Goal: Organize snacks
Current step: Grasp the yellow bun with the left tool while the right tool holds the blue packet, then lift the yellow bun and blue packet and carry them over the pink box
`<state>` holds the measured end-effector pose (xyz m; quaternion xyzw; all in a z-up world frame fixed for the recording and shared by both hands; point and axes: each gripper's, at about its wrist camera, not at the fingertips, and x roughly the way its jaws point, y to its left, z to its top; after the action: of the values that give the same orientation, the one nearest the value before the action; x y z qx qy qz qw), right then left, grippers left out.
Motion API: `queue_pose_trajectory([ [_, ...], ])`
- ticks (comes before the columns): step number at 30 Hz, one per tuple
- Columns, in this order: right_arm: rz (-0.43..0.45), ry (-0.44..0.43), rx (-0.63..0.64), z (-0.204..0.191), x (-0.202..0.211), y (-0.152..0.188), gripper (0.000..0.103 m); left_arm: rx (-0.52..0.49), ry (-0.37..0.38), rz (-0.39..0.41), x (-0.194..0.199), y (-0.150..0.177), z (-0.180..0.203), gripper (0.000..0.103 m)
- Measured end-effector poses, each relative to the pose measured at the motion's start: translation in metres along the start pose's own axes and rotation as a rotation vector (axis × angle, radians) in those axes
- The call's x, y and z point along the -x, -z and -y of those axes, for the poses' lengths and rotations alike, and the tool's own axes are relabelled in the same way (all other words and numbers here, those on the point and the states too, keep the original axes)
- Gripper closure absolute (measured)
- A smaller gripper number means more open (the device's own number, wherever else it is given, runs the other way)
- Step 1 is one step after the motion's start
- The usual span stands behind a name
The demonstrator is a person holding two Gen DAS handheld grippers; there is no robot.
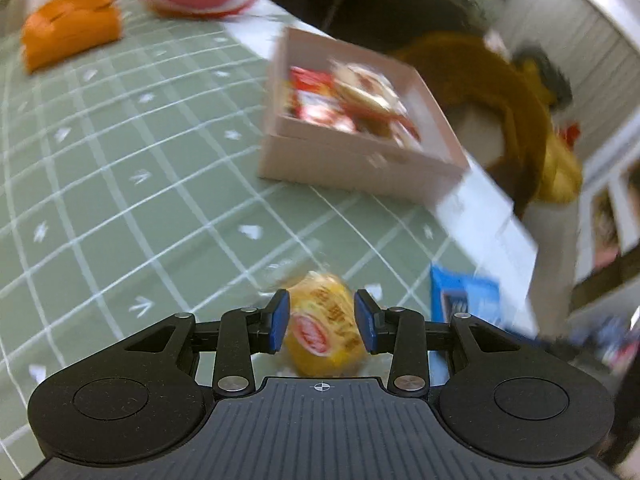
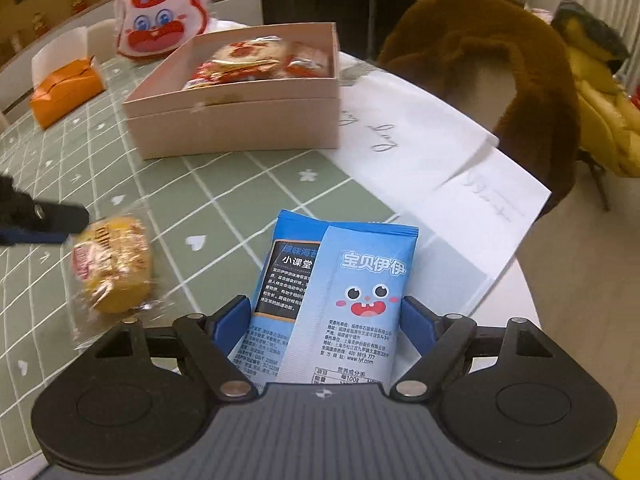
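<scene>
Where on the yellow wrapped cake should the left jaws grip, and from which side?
Grip the yellow wrapped cake across its round middle, coming in low from the near table edge toward the pink box. The left gripper already straddles it there; the loose clear wrapper ends would likely slip.

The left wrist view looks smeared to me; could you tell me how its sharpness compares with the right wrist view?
Left wrist view: motion blur smears the pink box and the yellow snack; right wrist view: mostly crisp, print on the blue packets is readable; both bend the tablecloth grid.
</scene>
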<state>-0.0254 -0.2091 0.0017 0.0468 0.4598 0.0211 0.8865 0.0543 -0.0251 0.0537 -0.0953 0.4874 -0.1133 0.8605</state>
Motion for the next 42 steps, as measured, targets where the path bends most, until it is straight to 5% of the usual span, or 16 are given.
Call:
queue_pose_trajectory([
  [3, 0.016, 0.008, -0.001, 0.001, 0.001, 0.003, 0.02, -0.211, -0.127, 0.025, -0.014, 0.009, 0.032, 0.06],
  [8, 0.031, 0.017, -0.007, 0.001, 0.001, 0.008, 0.018, -0.299, -0.162, 0.051, -0.014, 0.021, 0.036, 0.057],
  [19, 0.045, 0.033, -0.011, -0.004, -0.005, 0.015, 0.01, -0.181, -0.14, 0.062, 0.001, 0.028, -0.003, 0.05],
  [24, 0.045, 0.029, -0.008, -0.004, -0.005, 0.016, 0.009, -0.244, -0.052, 0.004, -0.011, 0.024, 0.011, 0.028],
  [34, 0.045, 0.034, -0.017, -0.001, -0.007, 0.018, 0.0, -0.1, -0.099, 0.019, -0.005, 0.03, -0.014, 0.034],
  [42, 0.037, 0.034, -0.013, -0.002, -0.008, 0.017, 0.0, -0.14, -0.092, -0.012, -0.023, 0.027, -0.008, 0.029],
])
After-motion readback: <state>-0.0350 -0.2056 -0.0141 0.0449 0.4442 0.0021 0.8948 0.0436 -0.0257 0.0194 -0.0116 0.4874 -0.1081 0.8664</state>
